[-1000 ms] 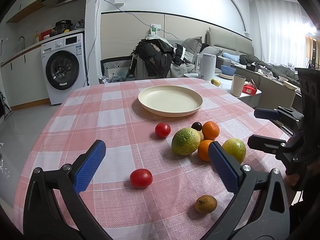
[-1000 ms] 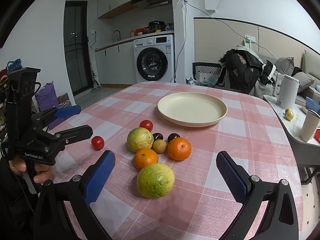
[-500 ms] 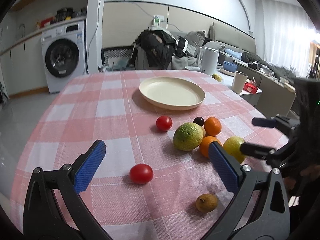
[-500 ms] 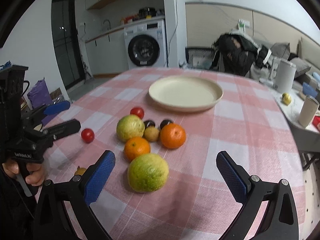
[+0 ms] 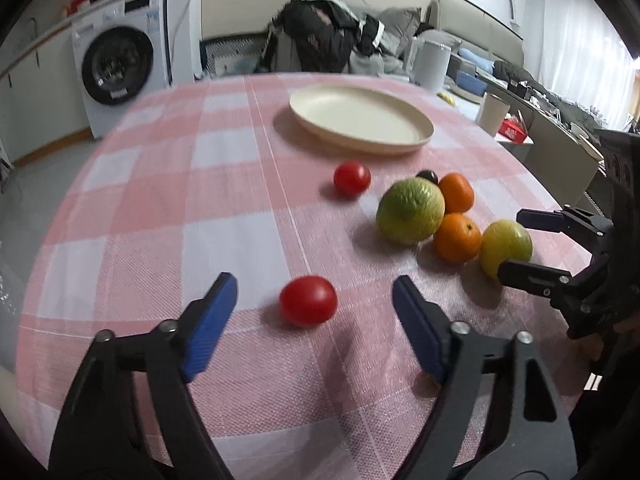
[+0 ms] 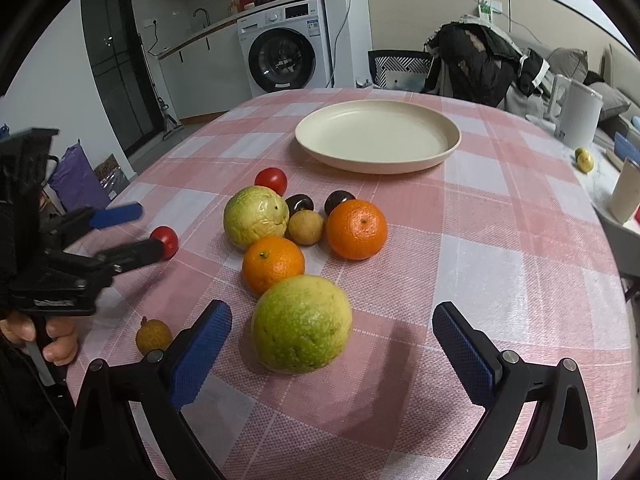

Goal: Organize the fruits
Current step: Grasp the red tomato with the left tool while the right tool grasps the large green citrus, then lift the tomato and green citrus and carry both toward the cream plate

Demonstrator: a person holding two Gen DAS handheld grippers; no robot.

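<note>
An empty cream plate (image 5: 362,122) (image 6: 378,141) sits at the far side of the checked table. My left gripper (image 5: 314,312) is open with a red tomato (image 5: 308,300) (image 6: 165,241) just ahead, between its fingers. My right gripper (image 6: 332,340) is open around a large green citrus (image 6: 302,323) (image 5: 506,245), not touching it. Beyond lie two oranges (image 6: 273,264) (image 6: 357,229), another green citrus (image 6: 256,221) (image 5: 410,212), a second tomato (image 6: 271,181) (image 5: 352,178), two dark plums (image 6: 299,204) and a brown longan (image 6: 306,227).
Another longan (image 6: 153,335) lies near the table's front left edge. A washing machine (image 6: 286,54), a chair draped with clothes (image 6: 476,60) and a side table with a kettle (image 6: 576,114) and cup stand beyond the table.
Both grippers have moved forward and down. The left one has closed in on the near tomato. The right one now brackets the near green citrus.
</note>
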